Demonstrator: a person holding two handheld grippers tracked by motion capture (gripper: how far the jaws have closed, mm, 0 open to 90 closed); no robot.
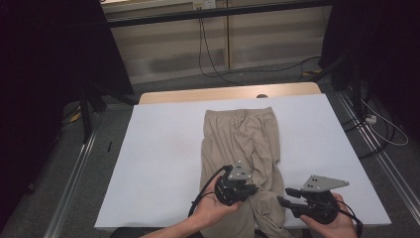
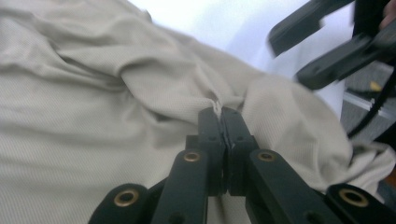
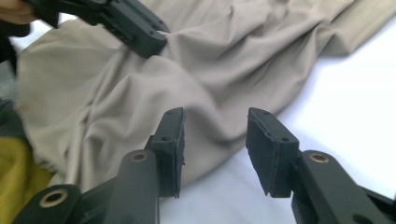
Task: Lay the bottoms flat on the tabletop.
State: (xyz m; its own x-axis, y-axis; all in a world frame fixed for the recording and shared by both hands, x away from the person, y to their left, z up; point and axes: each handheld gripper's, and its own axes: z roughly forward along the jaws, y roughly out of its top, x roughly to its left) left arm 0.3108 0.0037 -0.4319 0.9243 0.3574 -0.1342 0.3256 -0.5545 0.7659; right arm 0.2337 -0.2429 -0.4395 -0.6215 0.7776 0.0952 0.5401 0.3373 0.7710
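From above, the beige trousers (image 1: 241, 148) lie lengthwise down the middle of the white table (image 1: 158, 148), waistband at the far end, legs running toward me and spilling over the near edge. My left gripper (image 1: 252, 188) sits on the lower part of the cloth, pointing right, where the fabric bunches into a pinch; my right gripper (image 1: 282, 196) hovers just beside the trousers' right edge, near the table's front, aimed left at the same spot. Along my left gripper (image 2: 223, 114), the jaws are clenched together with a small ridge of the beige fabric (image 2: 116, 116) nipped between their tips, folds radiating from the pinch; my other gripper shows blurred at upper right. Along my right gripper (image 3: 215, 140), the jaws stand apart with nothing between them, poised over the trousers' edge (image 3: 224, 70) where cloth meets white table (image 3: 350, 93).
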